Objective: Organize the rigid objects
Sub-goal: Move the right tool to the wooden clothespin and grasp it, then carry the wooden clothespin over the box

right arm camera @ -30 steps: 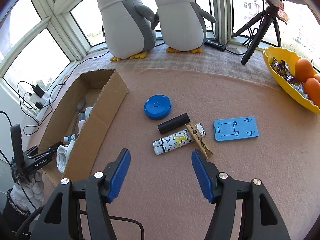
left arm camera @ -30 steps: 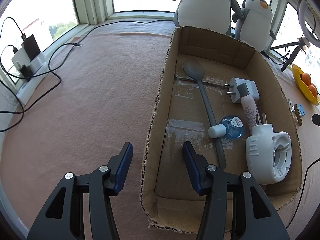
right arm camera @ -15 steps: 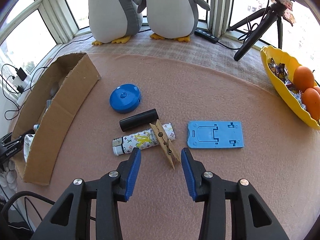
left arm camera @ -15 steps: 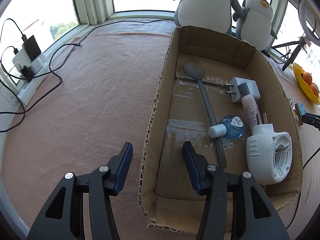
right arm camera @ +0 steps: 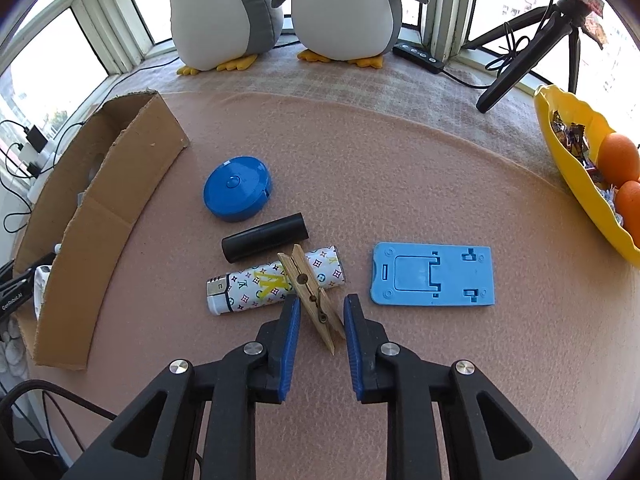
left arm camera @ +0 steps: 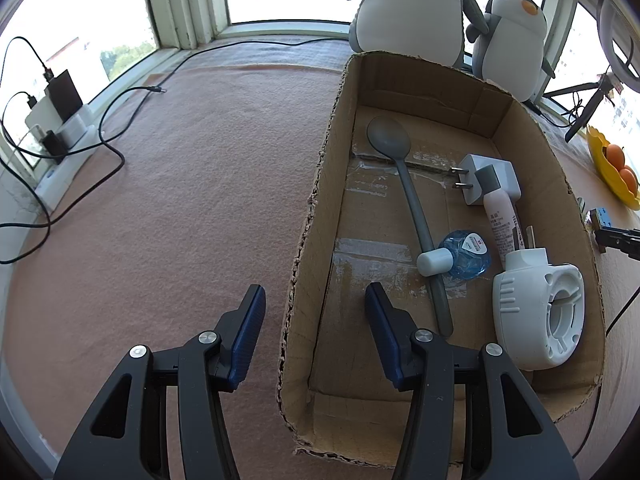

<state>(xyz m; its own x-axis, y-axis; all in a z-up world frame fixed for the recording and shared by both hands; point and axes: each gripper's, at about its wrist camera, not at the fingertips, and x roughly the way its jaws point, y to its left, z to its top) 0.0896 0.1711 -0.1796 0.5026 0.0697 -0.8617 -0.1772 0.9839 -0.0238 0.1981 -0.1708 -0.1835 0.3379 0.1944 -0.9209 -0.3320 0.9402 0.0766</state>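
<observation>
Right gripper [right arm camera: 318,310] points down at the wooden clothespin [right arm camera: 312,298], jaws closing with the pin's tail between them, pads not yet pressing; looks like the next pick for the cardboard box [right arm camera: 100,216]. Left gripper [left arm camera: 312,320] straddles the box's near wall, jaws apart, not visibly clamping it (prob. steadying the box). Loose on the counter [right arm camera: 400,184]: 1 clothespin, 1 patterned lighter [right arm camera: 272,284], 1 black cylinder [right arm camera: 264,236], 1 blue round case [right arm camera: 237,188], 1 blue stand [right arm camera: 434,274]. Boxed: 5 items.
</observation>
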